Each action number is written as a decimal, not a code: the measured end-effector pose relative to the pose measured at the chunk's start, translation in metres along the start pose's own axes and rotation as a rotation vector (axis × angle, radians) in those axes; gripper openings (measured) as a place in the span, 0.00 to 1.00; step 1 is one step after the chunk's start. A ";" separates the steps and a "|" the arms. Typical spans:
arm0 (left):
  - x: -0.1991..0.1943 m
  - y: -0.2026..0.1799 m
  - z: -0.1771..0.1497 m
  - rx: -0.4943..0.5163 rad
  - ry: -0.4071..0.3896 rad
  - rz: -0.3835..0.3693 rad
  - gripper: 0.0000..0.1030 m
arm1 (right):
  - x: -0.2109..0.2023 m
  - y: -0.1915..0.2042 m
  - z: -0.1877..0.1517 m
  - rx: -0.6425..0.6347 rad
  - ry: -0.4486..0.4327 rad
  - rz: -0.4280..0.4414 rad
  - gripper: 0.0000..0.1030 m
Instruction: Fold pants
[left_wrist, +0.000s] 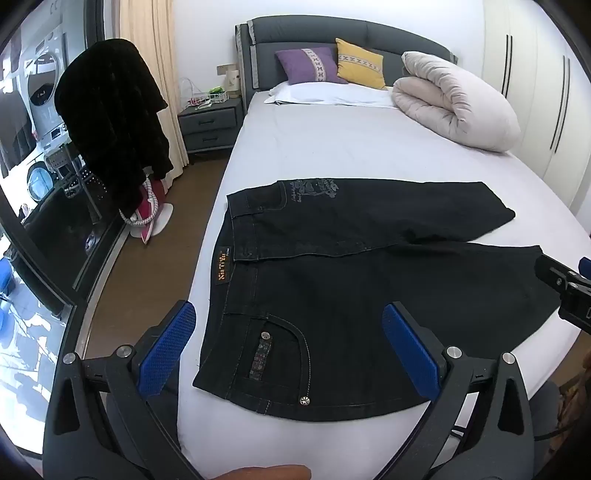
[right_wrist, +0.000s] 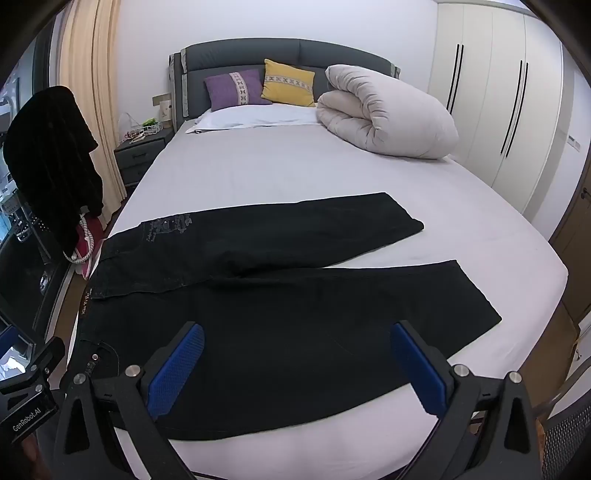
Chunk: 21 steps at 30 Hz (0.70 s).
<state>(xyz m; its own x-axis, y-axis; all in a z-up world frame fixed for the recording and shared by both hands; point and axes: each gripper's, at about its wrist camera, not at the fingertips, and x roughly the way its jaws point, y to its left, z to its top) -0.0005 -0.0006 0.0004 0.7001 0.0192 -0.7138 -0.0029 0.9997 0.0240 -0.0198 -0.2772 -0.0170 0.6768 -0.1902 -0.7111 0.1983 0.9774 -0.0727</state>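
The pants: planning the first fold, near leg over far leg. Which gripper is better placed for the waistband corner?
Left. The left gripper hangs open over the pants at the waistband pocket; the right gripper hangs open over the near leg.

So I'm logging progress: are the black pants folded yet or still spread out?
Spread out. The black pants lie flat on the bed, both legs apart and at full length, no fold visible.

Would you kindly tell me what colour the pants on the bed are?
Black, with pale stitching; the pants show best in the left wrist view.
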 end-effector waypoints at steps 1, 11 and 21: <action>0.000 0.000 0.000 0.000 0.002 0.000 1.00 | 0.000 0.000 0.000 -0.001 -0.001 -0.001 1.00; 0.000 0.000 0.001 -0.007 0.007 -0.007 1.00 | 0.002 0.003 0.002 -0.012 -0.003 -0.011 1.00; 0.004 0.002 -0.002 -0.009 0.011 -0.006 1.00 | 0.003 0.004 -0.003 -0.024 0.004 -0.011 1.00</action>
<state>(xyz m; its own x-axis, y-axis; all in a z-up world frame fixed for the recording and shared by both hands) 0.0008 0.0018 -0.0043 0.6924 0.0131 -0.7214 -0.0050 0.9999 0.0134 -0.0189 -0.2732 -0.0213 0.6720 -0.2011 -0.7128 0.1891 0.9771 -0.0974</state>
